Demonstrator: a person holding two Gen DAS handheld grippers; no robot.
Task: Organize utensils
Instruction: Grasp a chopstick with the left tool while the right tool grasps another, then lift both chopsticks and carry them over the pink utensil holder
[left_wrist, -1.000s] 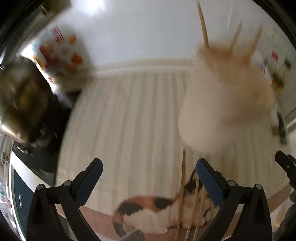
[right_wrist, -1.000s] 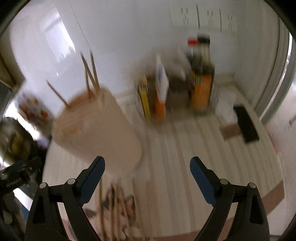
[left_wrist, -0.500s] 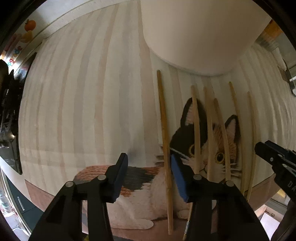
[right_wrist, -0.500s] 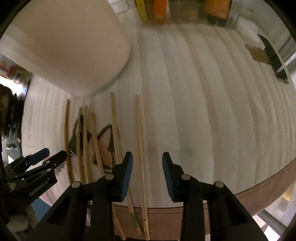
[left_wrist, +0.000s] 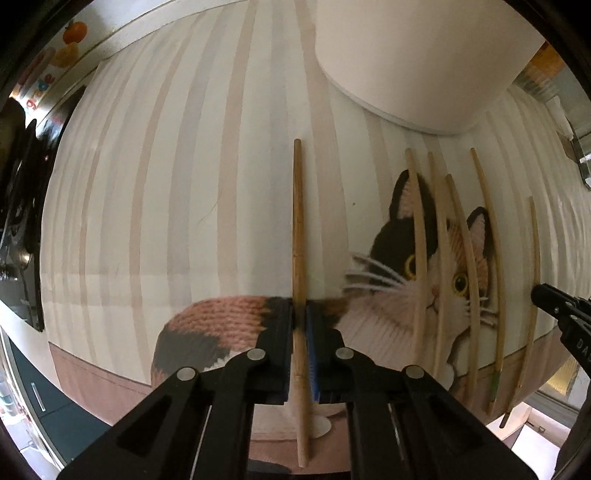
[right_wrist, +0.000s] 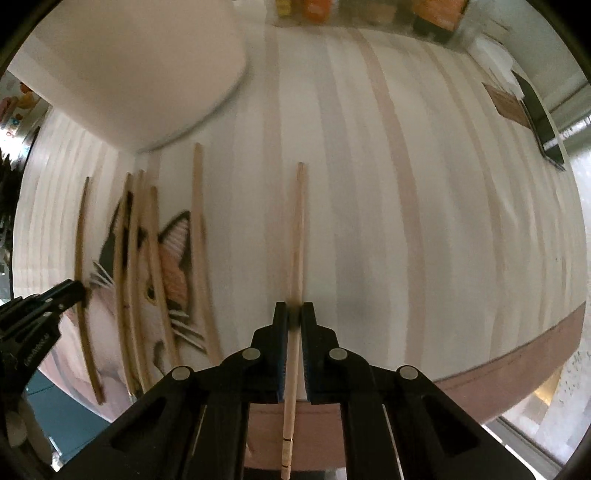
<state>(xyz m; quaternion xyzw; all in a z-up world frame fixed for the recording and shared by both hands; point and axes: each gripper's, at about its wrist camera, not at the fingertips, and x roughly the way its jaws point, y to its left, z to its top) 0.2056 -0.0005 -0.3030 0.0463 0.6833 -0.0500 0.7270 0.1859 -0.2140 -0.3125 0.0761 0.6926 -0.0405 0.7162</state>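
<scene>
Several wooden chopsticks lie side by side on a striped mat (left_wrist: 166, 184) printed with a cat. My left gripper (left_wrist: 300, 314) points down and is shut on the leftmost chopstick (left_wrist: 297, 221), which lies apart from the loose chopsticks (left_wrist: 439, 236). My right gripper (right_wrist: 294, 310) is shut on the rightmost chopstick (right_wrist: 298, 229), to the right of the loose chopsticks (right_wrist: 138, 258). A cream holder (left_wrist: 424, 55) stands just beyond the chopsticks, its rim cut off by the frame; the right wrist view shows the holder (right_wrist: 129, 66) at upper left. The left gripper's tip (right_wrist: 70, 291) shows at the left edge.
Bottles and jars (right_wrist: 369, 7) line the back of the mat (right_wrist: 406, 184). A dark flat object (right_wrist: 543, 122) and a brown card (right_wrist: 506, 103) lie at the far right. The mat's brown border (right_wrist: 517, 365) and the table edge run close below the grippers. Dark kitchen items (left_wrist: 18, 184) sit at the left.
Both grippers came down from above the holder to the mat, and their wide jaws closed, each onto one chopstick. The holder now fills the top of both views.
</scene>
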